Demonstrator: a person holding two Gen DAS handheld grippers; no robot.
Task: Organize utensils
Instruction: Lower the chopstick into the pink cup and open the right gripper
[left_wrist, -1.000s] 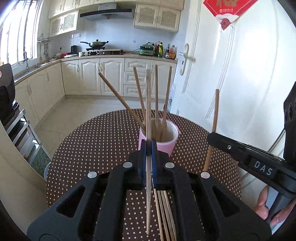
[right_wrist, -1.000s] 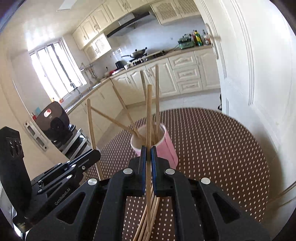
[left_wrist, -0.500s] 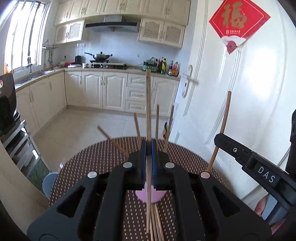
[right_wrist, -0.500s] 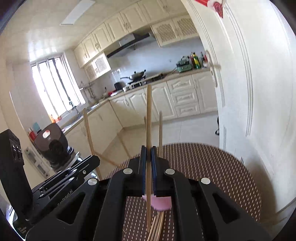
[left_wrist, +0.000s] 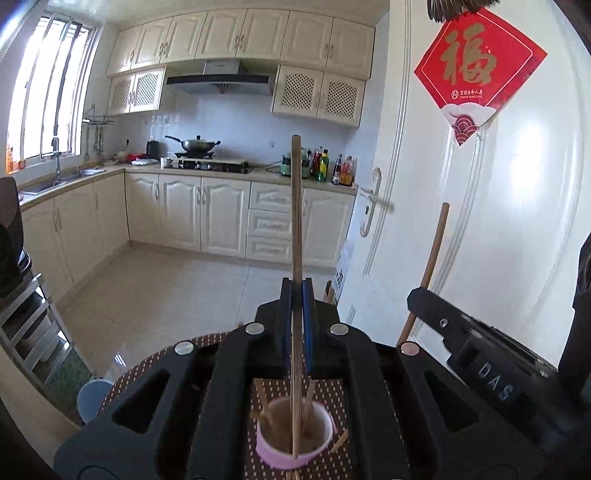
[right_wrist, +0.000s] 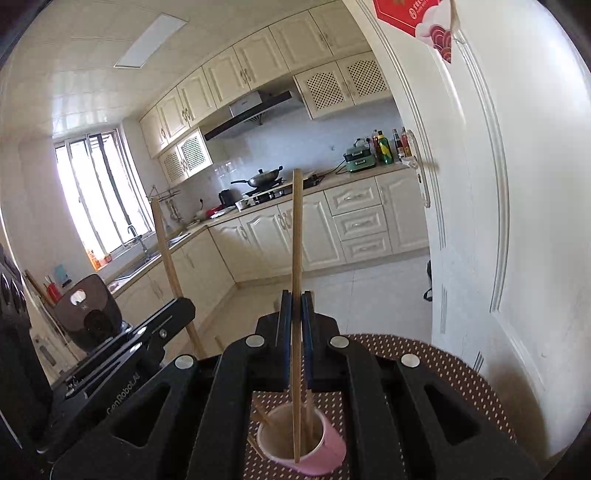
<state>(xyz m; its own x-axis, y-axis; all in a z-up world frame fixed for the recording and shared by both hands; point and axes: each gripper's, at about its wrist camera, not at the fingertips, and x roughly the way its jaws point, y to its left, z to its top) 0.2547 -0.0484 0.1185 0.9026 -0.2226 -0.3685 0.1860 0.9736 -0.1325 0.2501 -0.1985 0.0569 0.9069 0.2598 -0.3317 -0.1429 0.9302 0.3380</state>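
Note:
My left gripper (left_wrist: 296, 295) is shut on an upright wooden chopstick (left_wrist: 295, 206), whose lower end hangs over the pink cup (left_wrist: 273, 456). The cup stands on the dotted table (left_wrist: 147, 373) and holds several chopsticks. My right gripper (right_wrist: 296, 301) is shut on a second upright chopstick (right_wrist: 296, 240), its lower end inside the pink cup (right_wrist: 332, 458). Each gripper shows in the other's view: the right gripper (left_wrist: 417, 301) to the right, the left gripper (right_wrist: 184, 308) to the left. A loose chopstick (left_wrist: 340, 441) lies beside the cup.
A white door (left_wrist: 480, 229) with a red paper sign (left_wrist: 476, 70) stands close on the right. Past the table (right_wrist: 443, 362) are tiled floor and cream cabinets (left_wrist: 207, 218). A blue bin (left_wrist: 92, 395) and a brown appliance (right_wrist: 88, 314) sit at the left.
Both grippers have risen with their chopsticks. The pink cup has dropped from ahead of the jaws to beneath them, and more of the kitchen wall and ceiling shows.

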